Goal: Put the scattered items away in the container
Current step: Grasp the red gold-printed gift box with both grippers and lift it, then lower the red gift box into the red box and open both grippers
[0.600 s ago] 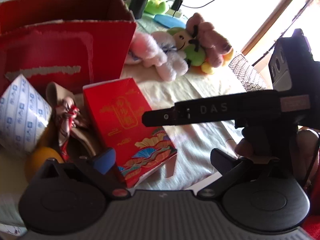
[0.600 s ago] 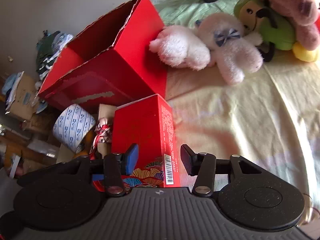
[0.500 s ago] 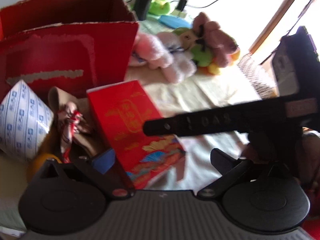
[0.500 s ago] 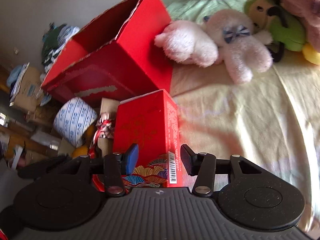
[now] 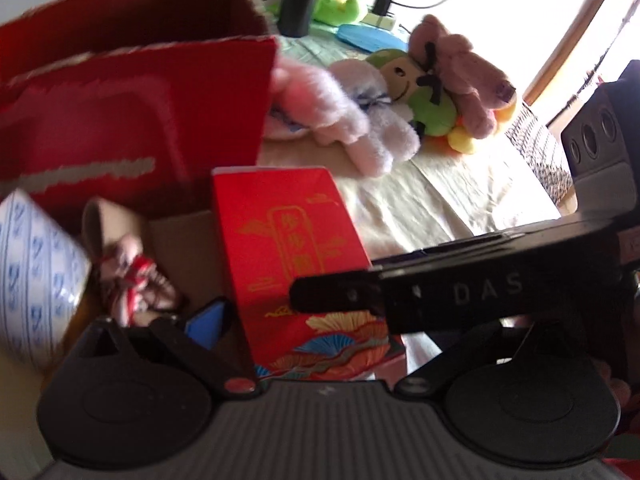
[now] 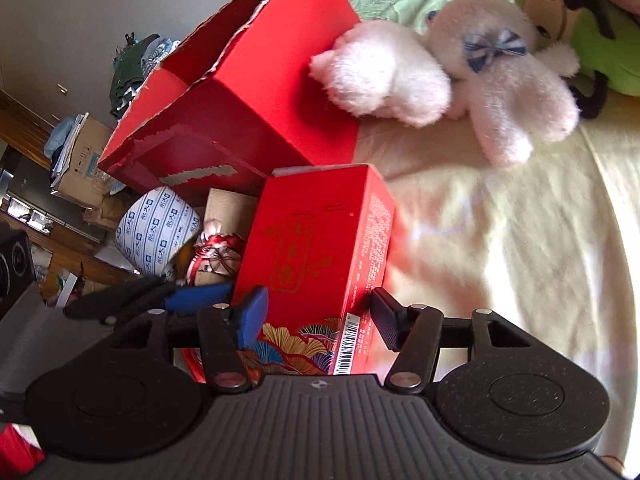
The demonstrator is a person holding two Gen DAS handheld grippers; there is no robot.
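Bedsheet (image 6: pixel 500 248) bare rightward; right gripper (image 6: pixel 316 318) clamps red carton (image 6: pixel 316 240); left gripper (image 5: pixel 304 320) released.

In your left wrist view, the right tongs (image 5: pixel 400 296) cross the lower right of the frame and cover part of the red carton (image 5: pixel 288 248). The patterned tape roll (image 5: pixel 36 280) is cut off at the left edge and blurred. In your right wrist view, the carton's base (image 6: pixel 304 344) is hidden behind the tongs' body. The inside of the large red box (image 6: pixel 240 92) cannot be seen. The green plush (image 6: pixel 592 40) is cut off at the upper right.
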